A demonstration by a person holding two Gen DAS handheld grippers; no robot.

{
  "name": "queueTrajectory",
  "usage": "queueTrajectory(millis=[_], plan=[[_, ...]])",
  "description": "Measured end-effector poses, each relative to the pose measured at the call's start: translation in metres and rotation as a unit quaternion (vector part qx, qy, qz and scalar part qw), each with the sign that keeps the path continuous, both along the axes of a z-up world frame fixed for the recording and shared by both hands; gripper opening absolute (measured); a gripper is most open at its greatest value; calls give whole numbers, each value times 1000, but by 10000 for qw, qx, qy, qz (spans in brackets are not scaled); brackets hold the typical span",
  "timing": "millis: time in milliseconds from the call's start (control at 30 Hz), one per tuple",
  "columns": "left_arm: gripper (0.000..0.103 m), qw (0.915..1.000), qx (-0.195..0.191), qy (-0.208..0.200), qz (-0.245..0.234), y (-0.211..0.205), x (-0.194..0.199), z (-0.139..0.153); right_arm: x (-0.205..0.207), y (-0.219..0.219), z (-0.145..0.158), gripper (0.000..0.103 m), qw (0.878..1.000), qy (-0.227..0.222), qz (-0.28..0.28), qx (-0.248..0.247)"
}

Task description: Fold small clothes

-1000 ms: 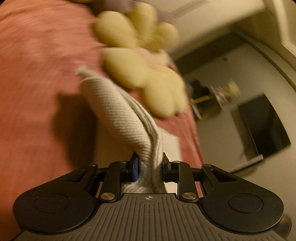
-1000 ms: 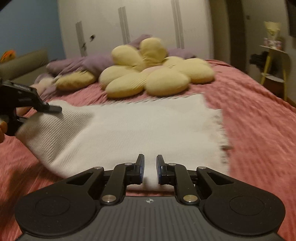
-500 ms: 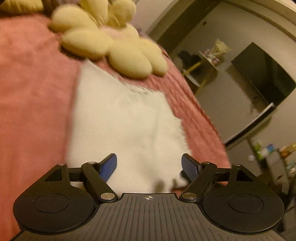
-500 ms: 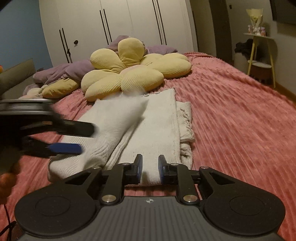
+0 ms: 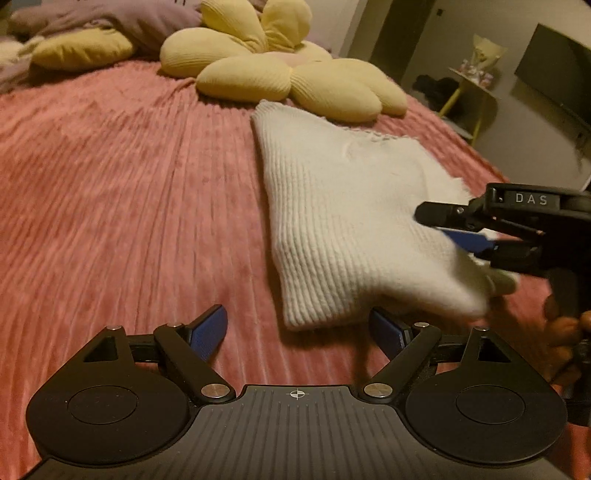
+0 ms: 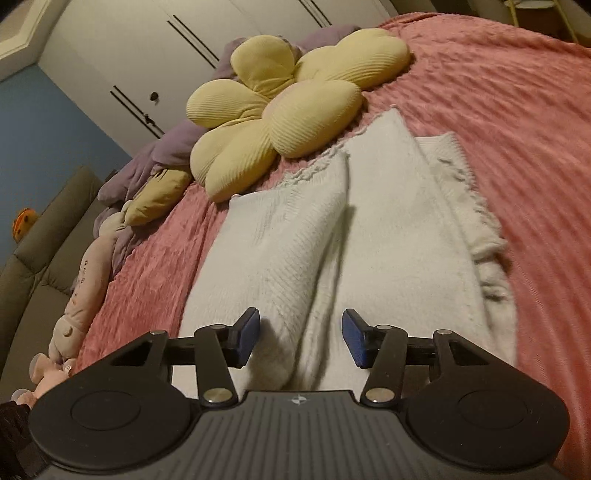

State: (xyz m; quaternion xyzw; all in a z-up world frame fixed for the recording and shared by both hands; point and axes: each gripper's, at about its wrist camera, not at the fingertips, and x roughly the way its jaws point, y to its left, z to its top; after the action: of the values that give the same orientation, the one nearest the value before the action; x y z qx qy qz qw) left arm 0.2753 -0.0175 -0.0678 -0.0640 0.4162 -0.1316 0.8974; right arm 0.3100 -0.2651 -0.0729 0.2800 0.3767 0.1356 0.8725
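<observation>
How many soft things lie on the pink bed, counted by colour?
White knitted garment: 1
Yellow cushions, the flower cushion and the small cushion: 2
Purple bedding heap: 1
Pink plush toy: 1
Total: 5

Garment [image 5: 343, 206] lies on bedspread [image 5: 129, 184], before cushion [image 5: 280, 74].

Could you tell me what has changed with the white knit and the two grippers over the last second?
The left gripper let go of the white knit after carrying one side over, so it now lies folded on the pink bedspread. The right gripper is opening, with the knit's near edge between its jaws. The flower cushion has stayed put.
</observation>
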Motion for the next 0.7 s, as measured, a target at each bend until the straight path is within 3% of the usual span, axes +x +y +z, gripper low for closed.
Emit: queueTrajectory(millis=[33, 67, 267, 300, 333, 433, 500, 600, 700], plan=[[89, 10000, -8, -14, 18, 1, -1, 0, 2, 3, 0, 34, 10000, -14, 62, -44], [89, 10000, -52, -21, 35, 1, -1, 0, 3, 5, 1, 34, 9999, -13, 98, -85], [89, 9999, -102, -21, 25, -1, -2, 3, 17, 6, -3, 43, 9995, 172, 70, 238], [89, 9999, -105, 15, 56, -2, -1, 3, 20, 8, -3, 40, 9995, 188, 98, 221], [89, 9999, -121, 51, 82, -2, 1, 4, 23, 12, -2, 26, 9997, 186, 134, 105], [89, 9995, -171, 168, 225, -2, 6, 6, 24, 26, 13, 19, 9967, -109, 269, -764], [89, 9991, -205, 231, 294, -2, 8, 7, 16, 38, 35, 18, 9817, -714, 331, -1731], [89, 9989, -266, 281, 282, -5, 8, 7, 0, 45, 58, 18, 9437, -1506, 176, -2941], [89, 9990, -274, 288, 226, -10, 5, 6, -10, 48, 57, 18, 8896, -1921, -80, -4143]])
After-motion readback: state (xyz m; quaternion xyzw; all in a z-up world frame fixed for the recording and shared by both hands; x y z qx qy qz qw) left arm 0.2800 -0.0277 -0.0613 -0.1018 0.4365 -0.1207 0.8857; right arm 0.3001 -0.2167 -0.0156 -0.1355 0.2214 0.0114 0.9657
